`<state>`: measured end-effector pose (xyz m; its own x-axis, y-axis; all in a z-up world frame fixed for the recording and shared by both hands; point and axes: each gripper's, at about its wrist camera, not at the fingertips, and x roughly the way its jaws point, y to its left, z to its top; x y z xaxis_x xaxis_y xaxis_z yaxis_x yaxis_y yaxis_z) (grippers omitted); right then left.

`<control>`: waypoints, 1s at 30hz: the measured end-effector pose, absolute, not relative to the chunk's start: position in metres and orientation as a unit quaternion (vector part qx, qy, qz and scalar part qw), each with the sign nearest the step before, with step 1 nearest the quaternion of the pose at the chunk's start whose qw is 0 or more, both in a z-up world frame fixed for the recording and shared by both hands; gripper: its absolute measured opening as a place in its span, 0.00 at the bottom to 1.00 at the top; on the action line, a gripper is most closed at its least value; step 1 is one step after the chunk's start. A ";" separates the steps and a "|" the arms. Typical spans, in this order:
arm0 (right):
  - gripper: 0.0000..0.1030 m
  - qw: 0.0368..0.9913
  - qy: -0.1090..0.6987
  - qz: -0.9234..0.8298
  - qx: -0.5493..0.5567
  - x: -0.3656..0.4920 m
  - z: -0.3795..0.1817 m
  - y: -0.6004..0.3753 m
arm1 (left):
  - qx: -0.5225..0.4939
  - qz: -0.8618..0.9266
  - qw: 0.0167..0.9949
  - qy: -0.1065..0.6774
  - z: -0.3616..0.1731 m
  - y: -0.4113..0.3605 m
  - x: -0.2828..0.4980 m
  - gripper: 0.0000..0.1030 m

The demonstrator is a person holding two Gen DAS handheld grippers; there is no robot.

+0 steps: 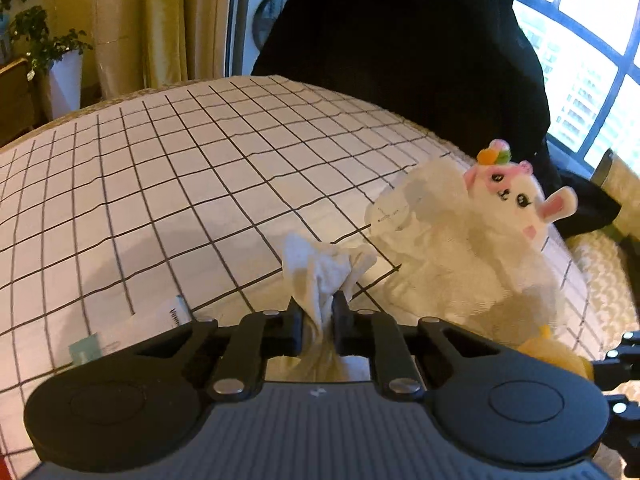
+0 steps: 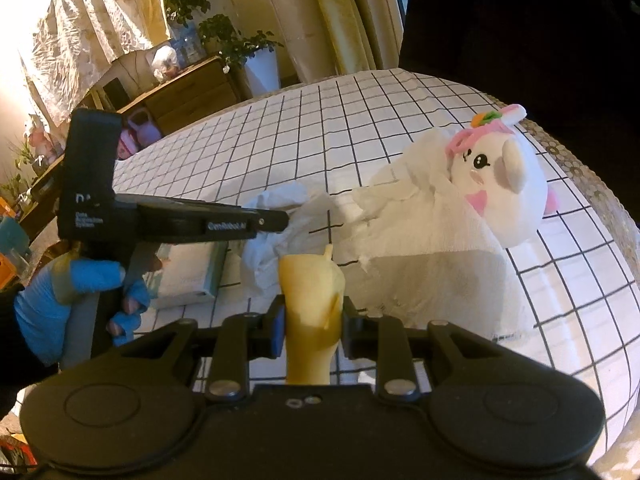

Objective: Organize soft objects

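Note:
My left gripper (image 1: 319, 306) is shut on a bunched white cloth (image 1: 324, 270) and holds it just above the checked bed cover (image 1: 160, 184). It also shows from the side in the right wrist view (image 2: 280, 220), with the white cloth (image 2: 276, 216) at its tips. My right gripper (image 2: 313, 320) is shut on a pale yellow soft piece (image 2: 310, 300). A white plush bunny (image 1: 516, 200) with pink ears lies on a white towel (image 1: 440, 260) at the right; both also show in the right wrist view, the bunny (image 2: 504, 184) on the towel (image 2: 420, 248).
A flat packet with a teal edge (image 2: 192, 276) lies on the cover near the left gripper. A dark figure (image 1: 400, 48) stands beyond the bed. A wooden cabinet (image 2: 188, 92) and potted plants (image 2: 236, 44) stand at the far side. A window (image 1: 592, 60) is at right.

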<state>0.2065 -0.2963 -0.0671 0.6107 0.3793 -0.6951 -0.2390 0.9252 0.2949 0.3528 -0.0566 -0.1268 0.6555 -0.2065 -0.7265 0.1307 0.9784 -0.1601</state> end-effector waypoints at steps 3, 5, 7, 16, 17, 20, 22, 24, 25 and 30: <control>0.24 0.895 0.401 0.172 0.093 0.196 -0.062 -0.295 | -0.062 -0.090 0.908 0.405 -0.116 -0.050 0.342 0.13; 0.24 0.896 0.397 0.173 0.099 0.189 -0.058 -0.293 | -0.064 -0.088 0.909 0.403 -0.108 -0.047 0.332 0.13; 0.24 0.897 0.392 0.176 0.103 0.180 -0.053 -0.291 | -0.068 -0.087 0.910 0.400 -0.098 -0.042 0.322 0.13; 0.24 0.899 0.376 0.197 0.106 0.151 -0.030 -0.272 | -0.085 -0.081 0.910 0.397 -0.060 -0.009 0.271 0.13; 0.24 0.900 0.374 0.199 0.105 0.150 -0.027 -0.270 | -0.085 -0.080 0.910 0.397 -0.055 -0.004 0.264 0.13; 0.24 0.900 0.369 0.209 0.102 0.145 -0.020 -0.258 | -0.089 -0.075 0.911 0.397 -0.046 0.011 0.247 0.13; 0.24 0.899 0.367 0.219 0.099 0.144 -0.014 -0.248 | -0.088 -0.069 0.911 0.397 -0.040 0.021 0.237 0.13; 0.24 0.899 0.364 0.226 0.096 0.143 -0.010 -0.238 | -0.087 -0.062 0.913 0.395 -0.034 0.032 0.226 0.13; 0.24 0.898 0.362 0.230 0.096 0.143 -0.008 -0.234 | -0.086 -0.059 0.913 0.394 -0.032 0.037 0.221 0.13; 0.24 0.896 0.353 0.255 0.088 0.146 0.005 -0.204 | -0.084 -0.040 0.917 0.389 -0.018 0.066 0.196 0.13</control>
<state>0.1457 -0.2042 0.0047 0.6201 0.5194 -0.5880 -0.3952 0.8542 0.3378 0.1957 0.0656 -0.0176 0.6947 -0.1378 -0.7060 0.0074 0.9828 -0.1846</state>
